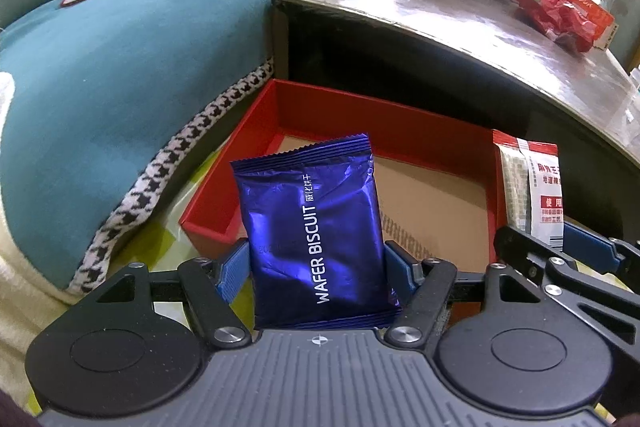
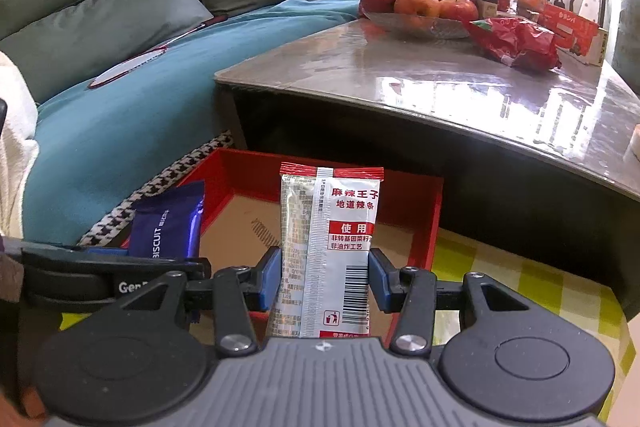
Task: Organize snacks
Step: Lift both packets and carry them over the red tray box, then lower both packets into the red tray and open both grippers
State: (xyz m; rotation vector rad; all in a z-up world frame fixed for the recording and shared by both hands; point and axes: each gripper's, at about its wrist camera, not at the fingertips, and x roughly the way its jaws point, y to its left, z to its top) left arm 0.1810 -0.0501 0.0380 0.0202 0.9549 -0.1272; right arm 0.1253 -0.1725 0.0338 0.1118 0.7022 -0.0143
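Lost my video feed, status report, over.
Left gripper shut on blue wafer biscuit packet. Right gripper shut on white-and-red snack packet. Both above red box, still empty. Nothing in the way.

At the centre of the frame the right gripper (image 2: 325,277) clamps a white-and-red snack sachet (image 2: 330,251) upright between its blue pads. Behind it lies an open red box (image 2: 428,215) with a brown cardboard floor. At lower left the left gripper (image 2: 120,273) holds a blue wafer biscuit pack (image 2: 168,227). The grey counter (image 2: 400,75) at upper right carries a glass bowl of apples (image 2: 420,7) and a red bag (image 2: 516,43). A teal-covered sofa (image 2: 120,107) fills the left.
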